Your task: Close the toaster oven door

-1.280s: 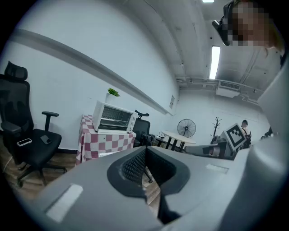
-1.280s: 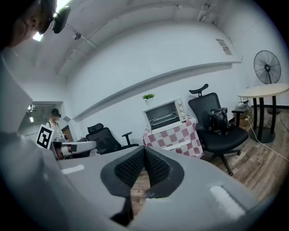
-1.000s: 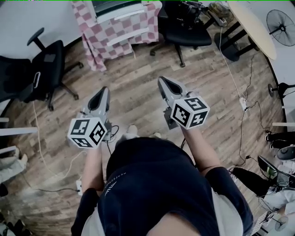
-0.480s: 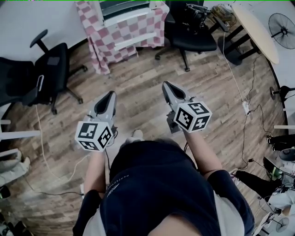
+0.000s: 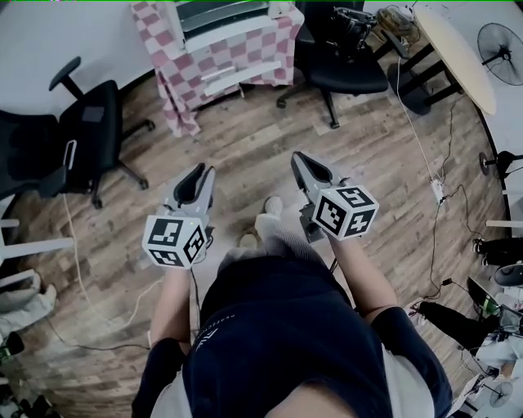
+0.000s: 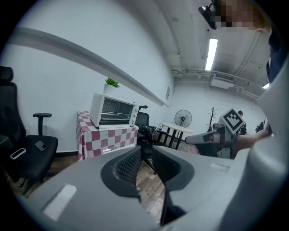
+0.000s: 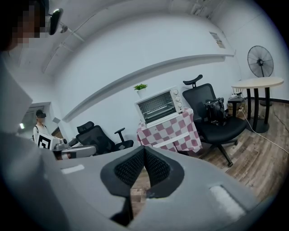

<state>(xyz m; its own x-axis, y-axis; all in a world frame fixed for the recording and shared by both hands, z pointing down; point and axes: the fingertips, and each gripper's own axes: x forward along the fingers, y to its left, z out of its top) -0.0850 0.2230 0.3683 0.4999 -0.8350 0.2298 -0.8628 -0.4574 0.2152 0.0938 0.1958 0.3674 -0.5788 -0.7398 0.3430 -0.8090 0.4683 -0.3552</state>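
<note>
The white toaster oven [image 5: 219, 11] stands on a table with a pink checkered cloth [image 5: 237, 57] at the far side of the room, well away from both grippers. From the left gripper view the toaster oven [image 6: 113, 111] shows its wire racks, with a pale ledge along its lower front; I cannot tell how the door stands. My left gripper [image 5: 197, 175] points toward it, its jaws opening with a narrow gap and nothing between them. My right gripper [image 5: 301, 160] is beside it, its pads touching at the tips and holding nothing. The right gripper view also shows the oven [image 7: 159, 107].
A black office chair [image 5: 69, 139] stands to the left and another [image 5: 339, 61] right of the checkered table. A round table [image 5: 453, 49] and a fan [image 5: 498, 51] are at the far right. Cables [image 5: 429, 184] trail over the wooden floor. My feet [image 5: 268, 219] are below the grippers.
The person has stepped forward, one foot now ahead. Both grippers sit lower in the head view. The left jaws have parted a little.
</note>
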